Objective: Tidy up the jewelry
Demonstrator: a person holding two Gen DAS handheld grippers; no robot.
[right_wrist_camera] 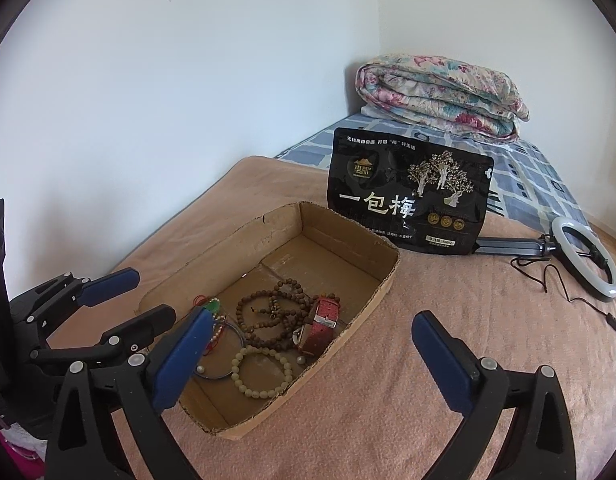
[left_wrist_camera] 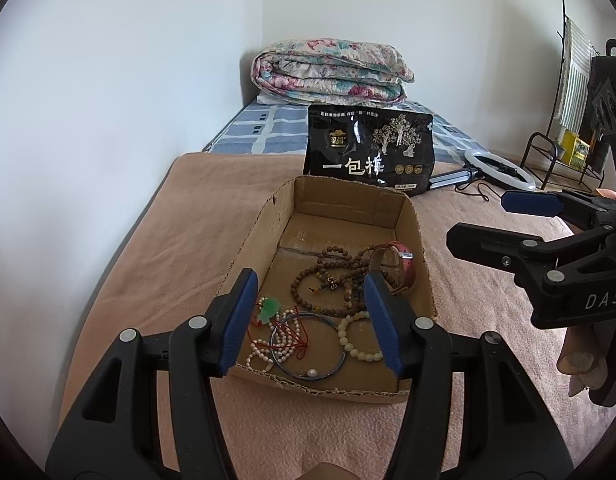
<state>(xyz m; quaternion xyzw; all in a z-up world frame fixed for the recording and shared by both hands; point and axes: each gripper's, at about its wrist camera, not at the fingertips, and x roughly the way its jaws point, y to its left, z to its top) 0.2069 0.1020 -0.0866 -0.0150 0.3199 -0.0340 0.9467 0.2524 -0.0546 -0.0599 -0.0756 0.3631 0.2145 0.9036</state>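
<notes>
Both grippers are hovering with jaws apart, empty: left gripper [left_wrist_camera: 312,320] moderately, right gripper [right_wrist_camera: 308,356] wide. Lower one squarely over a single bracelet [right_wrist_camera: 262,372] in the cardboard tray [right_wrist_camera: 348,236].

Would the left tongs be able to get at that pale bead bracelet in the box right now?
Probably yes. The left tongs are open and empty above the cardboard box, which has no lid, and the pale bead bracelet lies uncovered near the front, beside the blue bangle.

Bed [right_wrist_camera: 388,420]: box [right_wrist_camera: 348,304], pouch [right_wrist_camera: 408,196], ring light [right_wrist_camera: 588,256].
</notes>
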